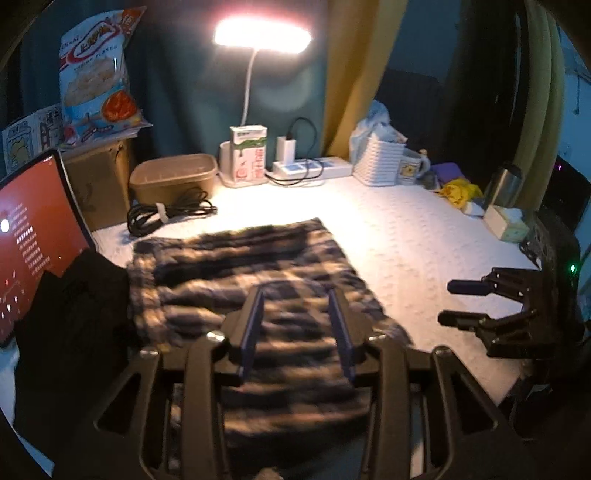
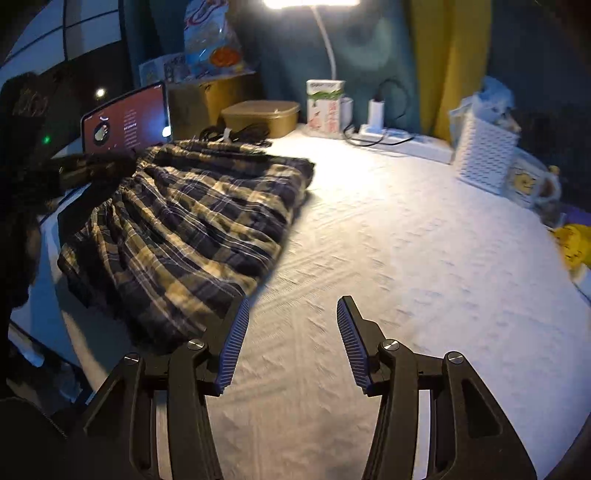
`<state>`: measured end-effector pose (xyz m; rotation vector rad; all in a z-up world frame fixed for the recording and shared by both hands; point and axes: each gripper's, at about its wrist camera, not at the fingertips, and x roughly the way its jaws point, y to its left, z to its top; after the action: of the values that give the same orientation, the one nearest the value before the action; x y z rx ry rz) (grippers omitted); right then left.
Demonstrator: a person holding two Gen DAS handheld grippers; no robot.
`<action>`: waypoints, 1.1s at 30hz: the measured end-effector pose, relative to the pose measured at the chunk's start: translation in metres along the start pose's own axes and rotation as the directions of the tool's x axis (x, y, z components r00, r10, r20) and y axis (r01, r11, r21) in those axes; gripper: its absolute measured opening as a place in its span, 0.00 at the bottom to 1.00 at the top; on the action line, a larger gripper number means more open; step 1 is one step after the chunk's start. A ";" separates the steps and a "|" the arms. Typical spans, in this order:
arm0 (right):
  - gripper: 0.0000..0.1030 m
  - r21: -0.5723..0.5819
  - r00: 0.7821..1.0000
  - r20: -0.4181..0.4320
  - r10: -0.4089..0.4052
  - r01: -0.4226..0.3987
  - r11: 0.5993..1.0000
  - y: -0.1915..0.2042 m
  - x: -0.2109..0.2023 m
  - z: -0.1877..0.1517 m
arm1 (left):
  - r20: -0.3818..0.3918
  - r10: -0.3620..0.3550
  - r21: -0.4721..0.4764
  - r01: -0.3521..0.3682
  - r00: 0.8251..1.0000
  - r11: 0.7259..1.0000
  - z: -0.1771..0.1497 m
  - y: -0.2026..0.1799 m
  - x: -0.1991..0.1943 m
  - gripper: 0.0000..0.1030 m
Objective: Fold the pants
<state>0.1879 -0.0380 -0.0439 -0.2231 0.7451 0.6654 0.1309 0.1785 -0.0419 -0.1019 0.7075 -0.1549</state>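
The plaid pants (image 1: 236, 280) lie folded in a bundle on the white table cover (image 1: 424, 236); they also show in the right wrist view (image 2: 184, 221) at the left. My left gripper (image 1: 297, 295) is open and hovers just over the near part of the pants, nothing between its fingers. My right gripper (image 2: 293, 306) is open and empty over bare cover, right of the pants' near edge. It also shows in the left wrist view (image 1: 448, 301) at the right, apart from the pants.
A tablet (image 1: 29, 240) stands at the left. A coiled black cable (image 1: 166, 214), brown box (image 1: 173, 177), milk carton (image 1: 248, 153), power strip (image 1: 314, 168), white basket (image 1: 380, 158) and mug (image 1: 412, 168) line the back under a lamp (image 1: 262, 35). A tissue box (image 1: 506, 221) sits right.
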 end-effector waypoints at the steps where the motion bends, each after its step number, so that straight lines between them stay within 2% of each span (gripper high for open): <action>1: 0.51 0.005 1.000 0.008 -0.012 0.012 1.000 -0.001 -0.007 -0.003 | 0.003 -0.004 -0.002 0.004 1.000 1.000 -0.003 -0.005 -0.002 0.37; 5: 0.51 0.025 0.998 0.031 -0.048 0.048 0.999 -0.006 -0.031 -0.016 | 0.010 0.007 -0.010 -0.007 1.000 1.000 -0.013 -0.021 -0.007 0.37; 10: 0.51 0.048 0.993 0.066 -0.095 0.092 0.995 -0.010 -0.058 -0.026 | 0.047 0.064 -0.009 -0.063 0.997 0.998 -0.021 -0.036 -0.020 0.38; 16: 0.52 0.082 0.979 0.126 -0.159 0.149 0.985 -0.014 -0.096 -0.034 | 0.130 0.050 0.024 -0.054 0.990 0.998 -0.026 -0.054 -0.048 0.38; 19: 0.59 0.105 0.966 0.154 -0.210 0.195 0.975 -0.017 -0.115 -0.037 | 0.164 0.016 0.010 -0.018 0.986 1.000 -0.024 -0.063 -0.064 0.38; 25: 0.68 0.158 0.931 0.223 -0.288 0.257 0.953 -0.024 -0.155 -0.042 | 0.202 -0.004 -0.039 0.012 0.979 0.999 -0.021 -0.075 -0.082 0.39; 30: 0.70 0.188 0.896 0.276 -0.348 0.304 0.934 -0.029 -0.186 -0.041 | 0.270 0.070 -0.028 -0.065 0.960 0.997 -0.013 -0.085 -0.105 0.40; 32: 0.70 0.203 0.882 0.299 -0.363 0.313 0.928 -0.030 -0.198 -0.041 | 0.303 0.092 -0.021 -0.090 0.948 0.996 -0.012 -0.089 -0.115 0.52; 33: 0.70 0.208 0.876 0.311 -0.368 0.315 0.926 -0.030 -0.204 -0.041 | 0.329 0.111 -0.017 -0.111 0.938 0.994 -0.012 -0.093 -0.122 0.71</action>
<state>0.0735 -0.1756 0.0659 -0.0895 0.3978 0.2931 0.0220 0.1078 0.0403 -0.0832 0.3764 -0.0278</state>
